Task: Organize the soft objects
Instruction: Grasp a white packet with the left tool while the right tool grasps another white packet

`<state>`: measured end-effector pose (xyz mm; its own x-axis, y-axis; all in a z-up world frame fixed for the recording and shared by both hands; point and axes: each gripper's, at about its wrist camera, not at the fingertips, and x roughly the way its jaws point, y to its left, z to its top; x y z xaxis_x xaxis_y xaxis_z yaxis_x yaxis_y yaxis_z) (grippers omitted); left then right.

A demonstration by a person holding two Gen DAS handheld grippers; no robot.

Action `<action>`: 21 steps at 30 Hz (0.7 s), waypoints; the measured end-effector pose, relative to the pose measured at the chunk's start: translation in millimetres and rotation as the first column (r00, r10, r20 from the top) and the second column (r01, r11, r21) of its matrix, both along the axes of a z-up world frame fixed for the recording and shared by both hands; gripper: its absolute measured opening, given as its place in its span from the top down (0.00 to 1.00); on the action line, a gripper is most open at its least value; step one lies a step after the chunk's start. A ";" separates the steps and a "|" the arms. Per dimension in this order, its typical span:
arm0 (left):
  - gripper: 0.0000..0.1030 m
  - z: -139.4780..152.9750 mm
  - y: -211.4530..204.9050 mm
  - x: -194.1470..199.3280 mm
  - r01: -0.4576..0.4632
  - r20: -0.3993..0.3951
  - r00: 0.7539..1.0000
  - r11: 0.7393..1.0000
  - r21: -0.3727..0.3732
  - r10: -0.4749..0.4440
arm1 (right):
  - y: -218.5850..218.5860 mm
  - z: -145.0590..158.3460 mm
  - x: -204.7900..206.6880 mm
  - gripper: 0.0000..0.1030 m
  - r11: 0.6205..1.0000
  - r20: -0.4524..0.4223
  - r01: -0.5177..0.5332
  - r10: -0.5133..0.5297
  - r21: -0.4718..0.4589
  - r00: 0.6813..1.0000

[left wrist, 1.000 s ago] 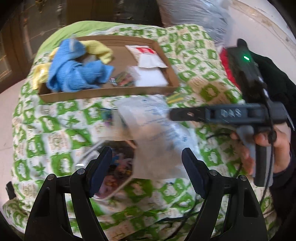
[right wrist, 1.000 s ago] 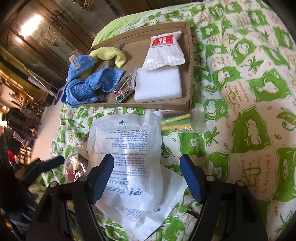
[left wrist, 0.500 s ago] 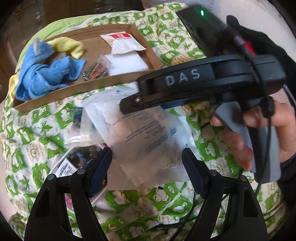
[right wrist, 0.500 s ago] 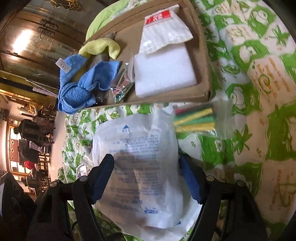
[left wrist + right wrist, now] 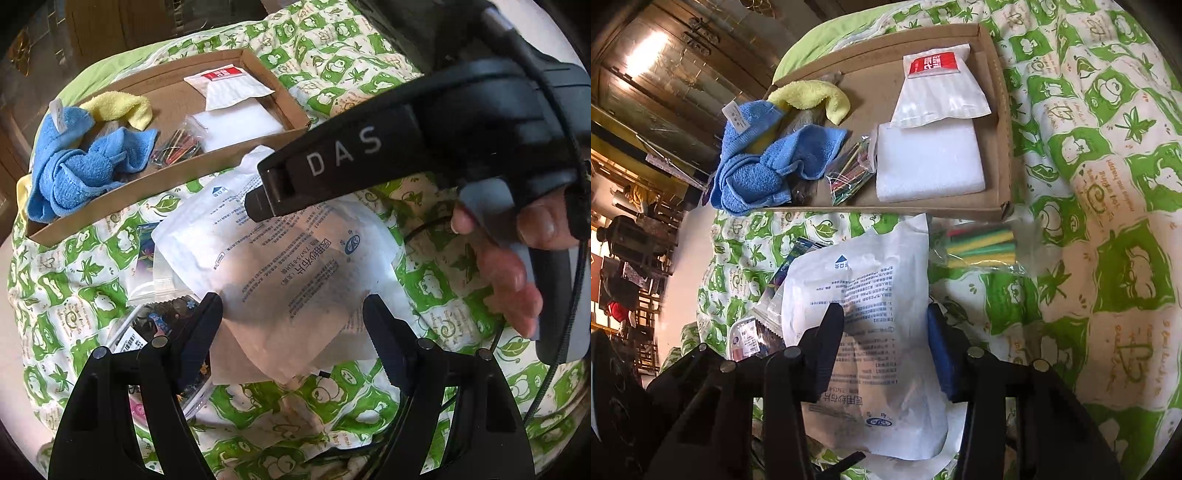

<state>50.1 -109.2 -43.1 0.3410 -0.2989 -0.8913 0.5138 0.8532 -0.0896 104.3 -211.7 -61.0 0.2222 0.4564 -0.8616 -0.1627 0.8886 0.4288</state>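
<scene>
A white printed gauze packet (image 5: 284, 258) lies on the green-and-white quilt, in front of a shallow cardboard tray (image 5: 110, 206). My right gripper (image 5: 884, 332) straddles the packet (image 5: 871, 332), its jaws narrowed onto the packet's sides. It also shows from the side in the left wrist view (image 5: 332, 173). My left gripper (image 5: 293, 314) is open and empty just short of the packet's near edge. The tray (image 5: 886, 212) holds a blue towel (image 5: 764, 166), a yellow cloth (image 5: 816, 96), a white foam pad (image 5: 929, 162) and a red-labelled bag (image 5: 940, 88).
A clear bag of coloured tubes (image 5: 979, 243) lies right of the packet, against the tray's front wall. Small printed plastic packets (image 5: 155, 321) lie left of the packet. A bag of thin coloured sticks (image 5: 849, 173) sits in the tray. A black cable (image 5: 424, 229) crosses the quilt.
My right gripper has come down over the white packet and its jaws have narrowed around it. The left gripper has moved closer to the packet and stayed open.
</scene>
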 end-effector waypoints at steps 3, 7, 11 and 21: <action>0.24 -1.1 1.4 1.9 0.001 -0.005 1.000 1.000 -0.008 -0.001 | 0.6 5.3 -2.4 0.58 1.000 0.010 -0.004 0.004 -0.002 1.000; 0.24 -1.9 3.8 2.4 0.002 -0.011 1.000 1.000 -0.015 -0.002 | 1.9 4.1 -2.4 0.58 1.000 0.010 -0.007 0.007 -0.005 1.000; 0.24 -3.6 6.1 5.0 -0.001 0.003 1.000 1.000 -0.028 0.001 | 3.6 2.5 -3.3 0.66 1.000 0.005 -0.020 0.020 -0.003 1.000; 0.55 10.5 14.0 8.8 -0.041 0.077 0.996 0.997 -0.072 0.047 | 15.0 18.0 -11.5 0.81 0.998 0.076 -0.058 0.058 -0.005 0.995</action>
